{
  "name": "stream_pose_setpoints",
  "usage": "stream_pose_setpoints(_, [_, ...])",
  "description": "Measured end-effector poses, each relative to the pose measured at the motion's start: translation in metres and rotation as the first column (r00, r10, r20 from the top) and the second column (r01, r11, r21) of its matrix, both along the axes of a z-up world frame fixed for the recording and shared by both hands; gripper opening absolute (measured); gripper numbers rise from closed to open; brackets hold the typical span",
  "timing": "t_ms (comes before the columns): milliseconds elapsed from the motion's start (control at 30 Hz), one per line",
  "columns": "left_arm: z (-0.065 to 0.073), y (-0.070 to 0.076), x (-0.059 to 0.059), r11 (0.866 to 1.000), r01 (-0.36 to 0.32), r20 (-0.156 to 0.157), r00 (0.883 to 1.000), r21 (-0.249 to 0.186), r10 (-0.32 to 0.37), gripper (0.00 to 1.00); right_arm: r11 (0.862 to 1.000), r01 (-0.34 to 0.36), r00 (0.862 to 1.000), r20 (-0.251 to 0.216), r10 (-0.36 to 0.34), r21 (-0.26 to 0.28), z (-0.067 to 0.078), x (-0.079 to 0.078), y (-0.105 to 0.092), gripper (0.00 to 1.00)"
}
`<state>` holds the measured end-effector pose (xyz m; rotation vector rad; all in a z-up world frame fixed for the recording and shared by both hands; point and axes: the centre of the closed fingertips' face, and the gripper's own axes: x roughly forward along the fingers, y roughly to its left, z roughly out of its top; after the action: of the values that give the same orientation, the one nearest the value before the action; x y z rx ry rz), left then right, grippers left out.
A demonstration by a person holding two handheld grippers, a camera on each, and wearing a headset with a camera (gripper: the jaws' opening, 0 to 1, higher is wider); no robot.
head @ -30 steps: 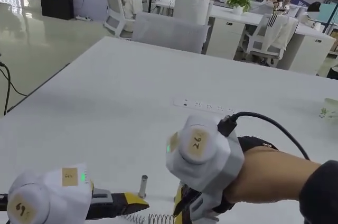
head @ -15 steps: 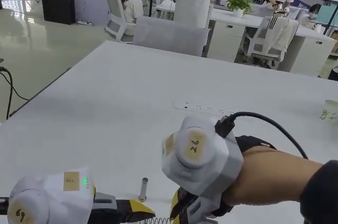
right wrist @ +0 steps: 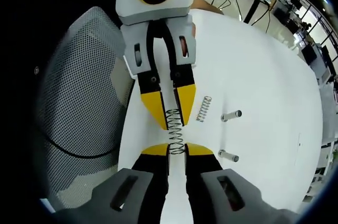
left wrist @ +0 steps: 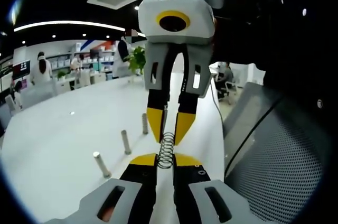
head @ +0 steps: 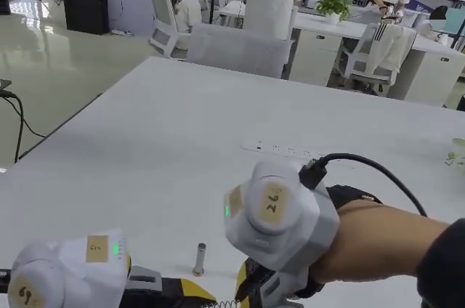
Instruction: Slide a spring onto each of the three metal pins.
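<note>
A steel spring (left wrist: 166, 150) is stretched between my two grippers, which meet tip to tip just above the white table (head: 182, 141). My left gripper (left wrist: 165, 160) is shut on one end of it. My right gripper (right wrist: 177, 150) is shut on the other end. In the left gripper view the right gripper (left wrist: 170, 131) comes down from the top. Three upright metal pins (left wrist: 125, 141) stand in a row to the left of the spring, all bare. A second spring (right wrist: 204, 109) lies loose on the table near two pins (right wrist: 231, 114). In the head view one pin (head: 199, 258) stands just beyond the yellow tips.
A grey mesh chair back (right wrist: 79, 102) stands close beside the table's near edge. A flush power strip (head: 287, 150) sits mid-table. Beyond the far edge are grey chairs (head: 236, 48), desks and several people.
The head camera has tilted up slightly, so the grippers and spring sit lower in the picture. Both grippers still hold the spring tip to tip; the left tip has edged right.
</note>
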<state>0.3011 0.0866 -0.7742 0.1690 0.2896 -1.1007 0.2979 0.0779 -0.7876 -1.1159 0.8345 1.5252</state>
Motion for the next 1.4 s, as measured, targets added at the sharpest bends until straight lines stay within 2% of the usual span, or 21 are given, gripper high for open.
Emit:
stream_pose_setpoints(200, [0.001,0.000,0.000,1.000,0.003,0.001,1.000,-0.004,-0.003,0.03,1.000,0.014,1.000,-0.008,-0.014,0.016,0.000,0.000,0.001,0.12])
stream_pose_setpoints(467, [0.008,-0.002,-0.002,1.000,0.012,0.014,1.000,-0.019,-0.012,0.02,1.000,0.025,1.000,-0.017,-0.025,0.010,-0.005,0.000,-0.003,0.12])
stream_pose_setpoints(633, [0.014,-0.003,-0.001,0.999,0.013,0.019,1.000,-0.049,-0.013,0.02,0.999,0.035,0.999,-0.022,-0.034,0.009,-0.006,0.000,-0.004,0.10])
stream_pose_setpoints(767, [0.014,-0.004,0.000,0.999,0.014,0.018,1.000,-0.053,-0.013,0.03,0.999,0.037,0.999,-0.017,-0.037,0.015,-0.006,0.002,-0.004,0.09])
stream_pose_setpoints(967, [0.010,-0.003,0.001,0.999,0.014,0.019,1.000,-0.043,-0.013,0.03,0.999,0.044,0.999,-0.014,-0.044,0.029,0.003,0.002,-0.002,0.08])
stream_pose_setpoints(1400, [0.005,-0.006,-0.002,0.999,0.031,0.019,0.999,-0.008,-0.030,0.03,0.995,0.041,0.998,-0.046,-0.037,0.090,0.023,-0.008,0.010,0.08])
